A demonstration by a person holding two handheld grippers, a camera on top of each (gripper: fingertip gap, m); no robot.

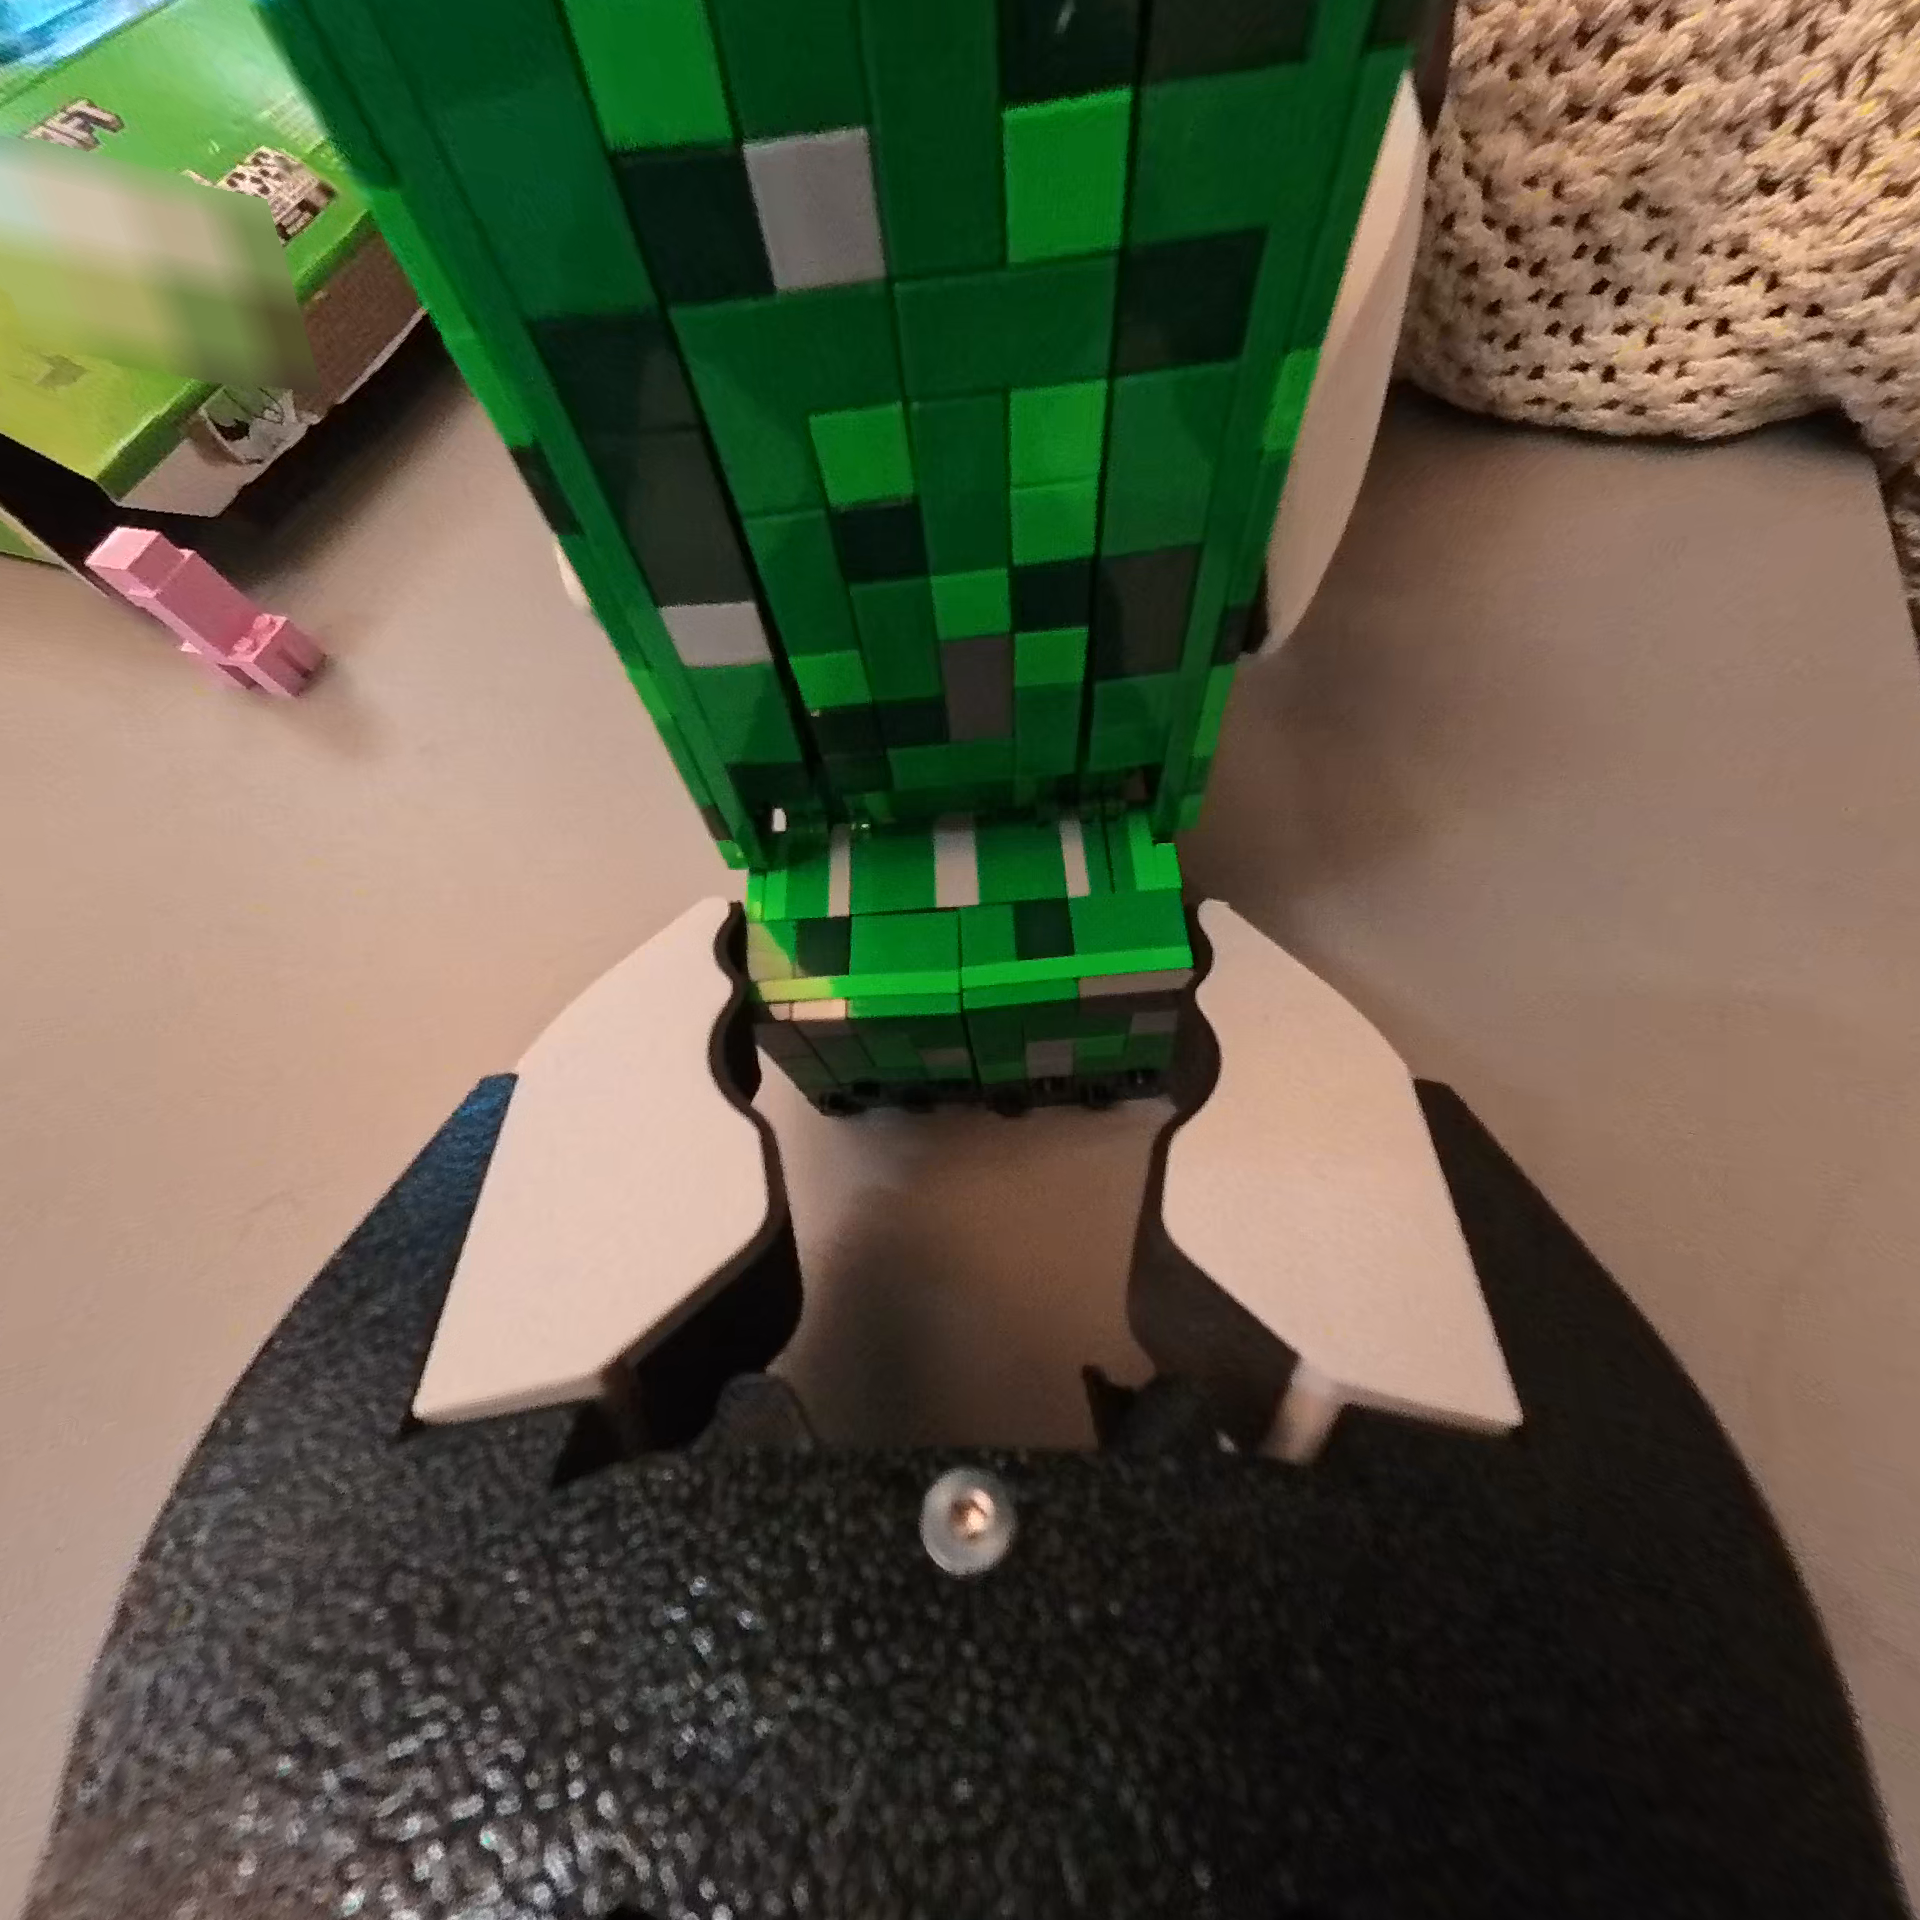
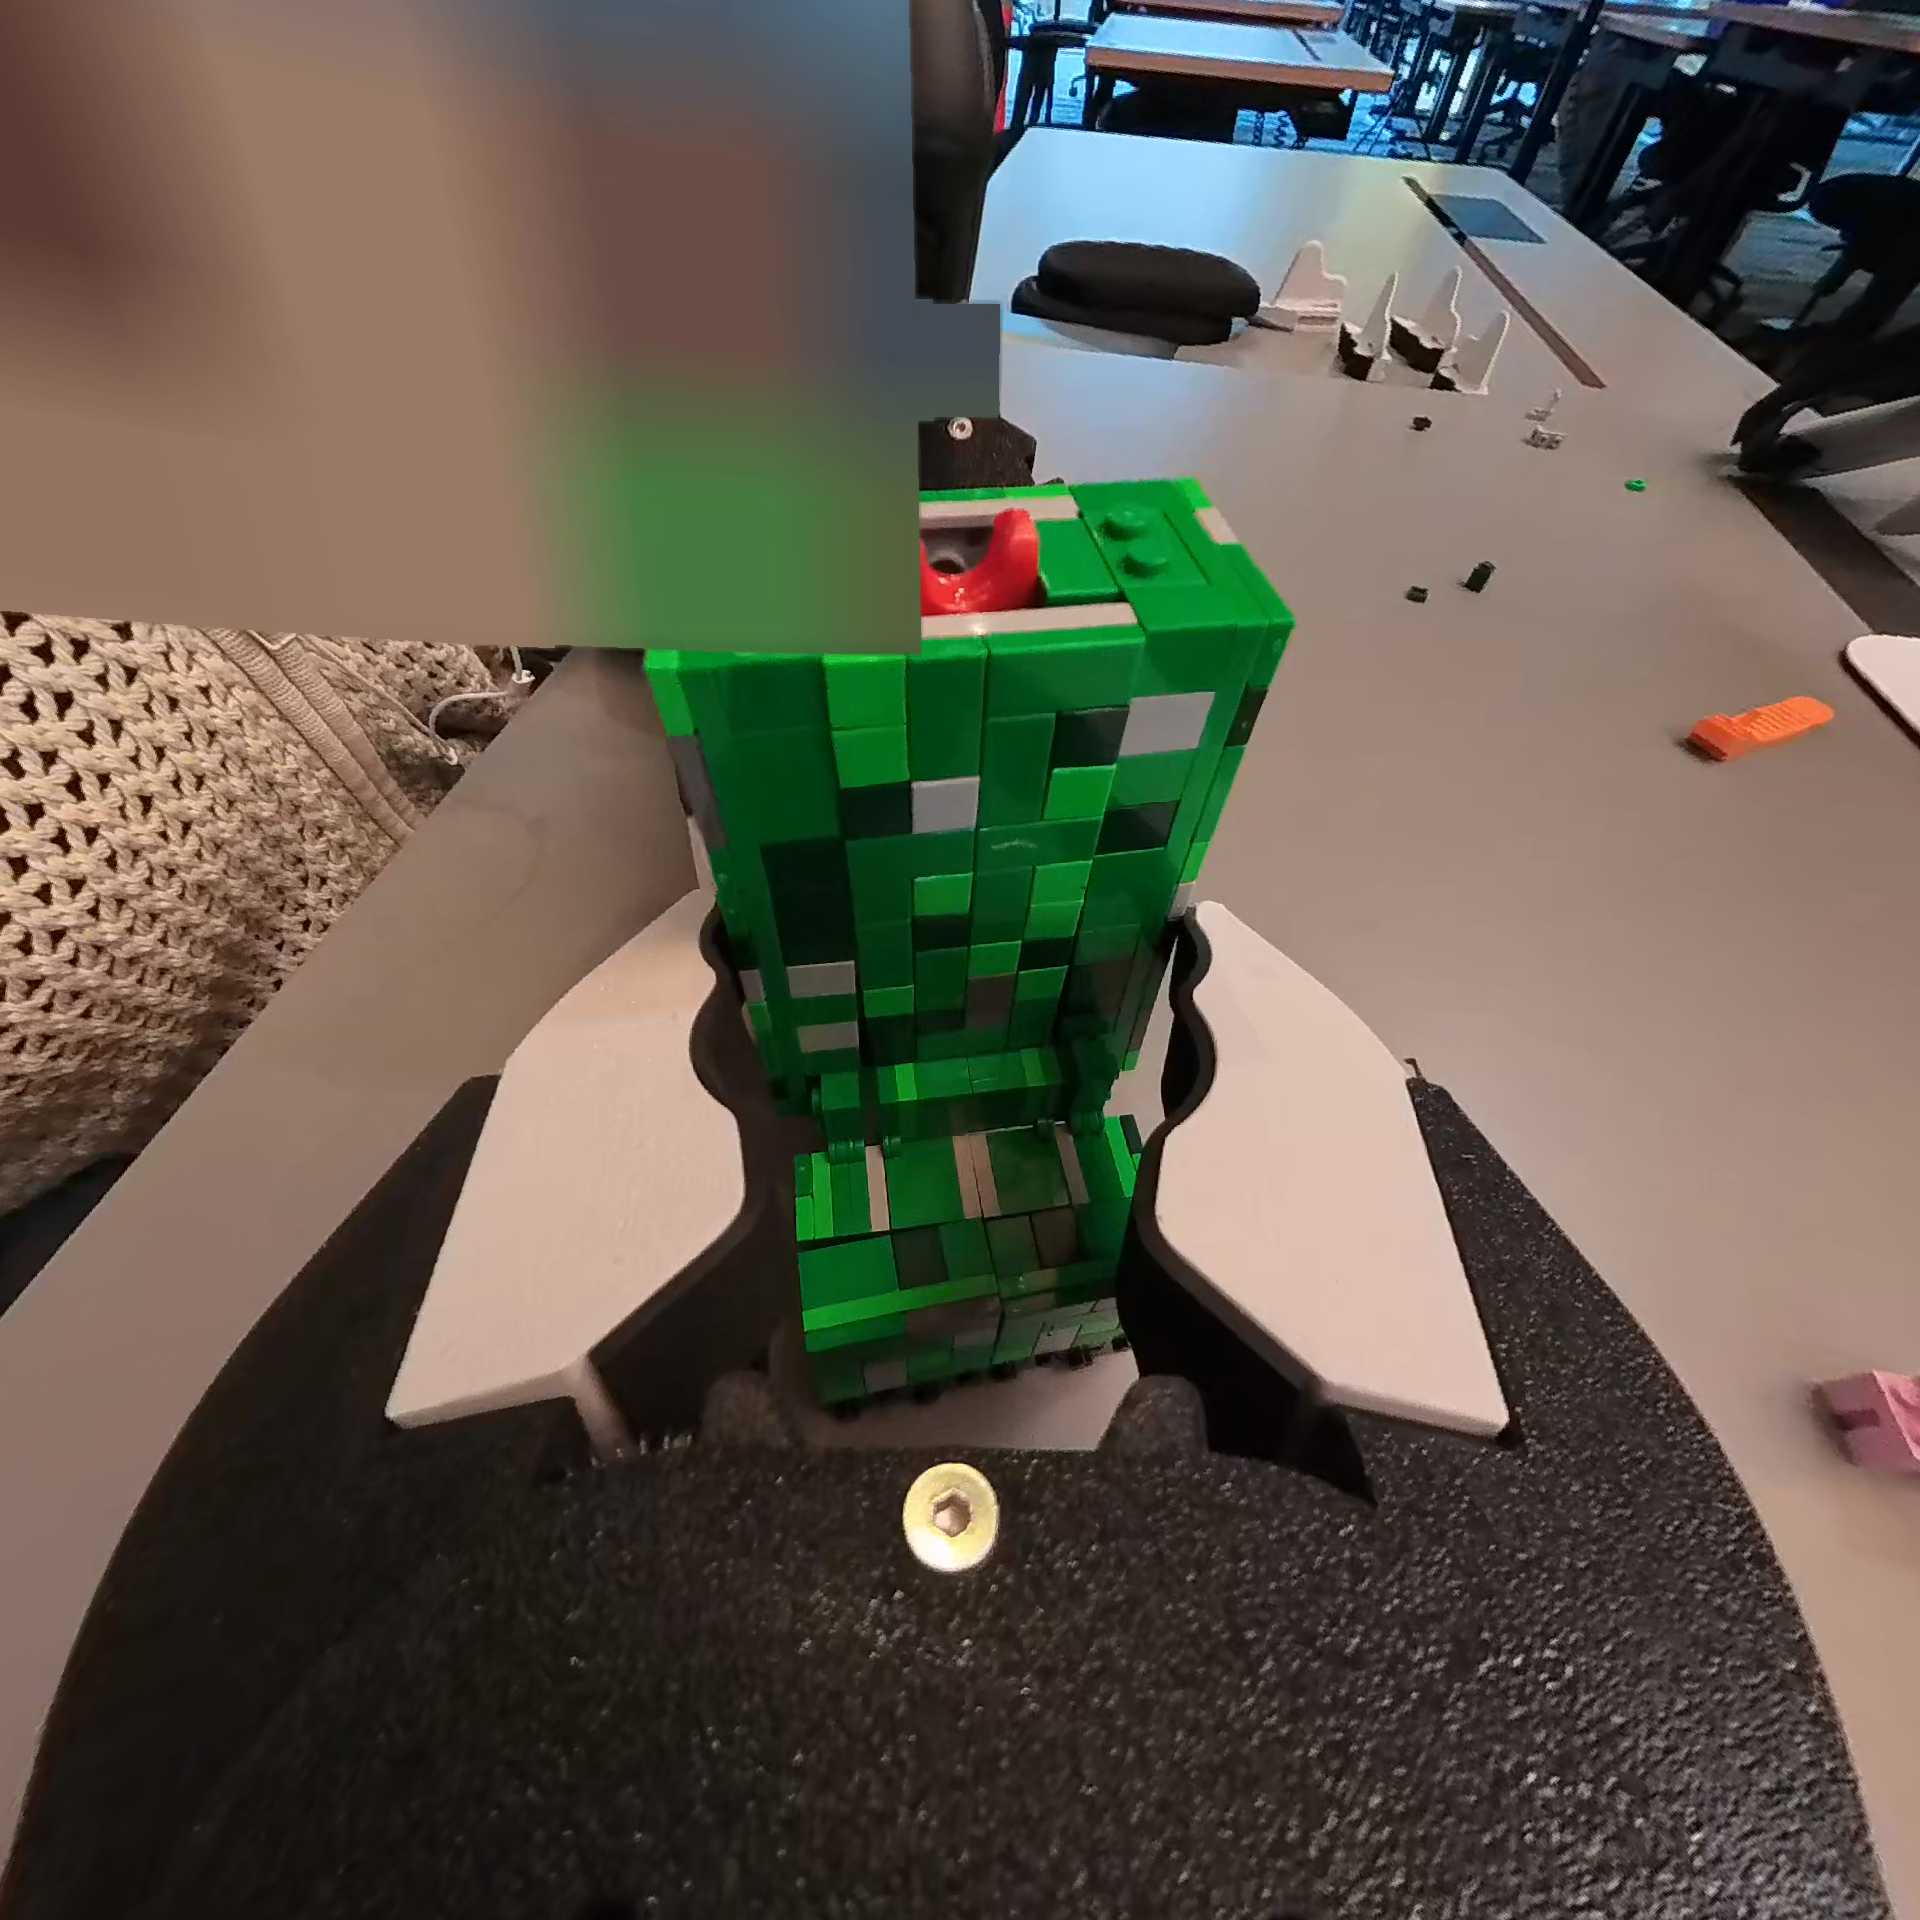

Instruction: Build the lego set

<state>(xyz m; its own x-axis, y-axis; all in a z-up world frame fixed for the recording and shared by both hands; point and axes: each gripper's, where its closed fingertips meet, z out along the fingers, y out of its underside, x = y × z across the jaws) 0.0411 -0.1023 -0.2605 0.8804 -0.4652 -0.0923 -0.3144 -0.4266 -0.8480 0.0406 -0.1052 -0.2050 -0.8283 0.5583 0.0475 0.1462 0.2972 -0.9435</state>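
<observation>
A tall green lego figure [image 1: 935, 416] of mottled green, dark and grey tiles stands on the grey table [image 1: 312, 987]. My left gripper [image 1: 966, 966] is shut on its foot block [image 1: 966, 987], one fingertip pressed to each side. My right gripper [image 2: 951, 977] is shut on the lower body of the figure [image 2: 966, 831]; the foot block [image 2: 956, 1247] sits low between its fingers. A red curved piece [image 2: 982, 571] lies in the figure's open top. The right gripper's white fingers [image 1: 1340, 416] show behind the body in the left wrist view.
A green box [image 1: 156, 312] and a pink lego piece [image 1: 208, 613] lie to the left; the pink piece also shows in the right wrist view [image 2: 1870, 1418]. Knitted fabric [image 2: 156, 831] is at the table edge. An orange brick separator [image 2: 1756, 727], small loose pieces [image 2: 1475, 577] and a black pad [image 2: 1143, 286] lie farther off. Across from one pair of fingers to the other is roughly 6 centimeters. Both grippers' tips are roughly 20 centimeters from the pink lego piece [image 1: 208, 613].
</observation>
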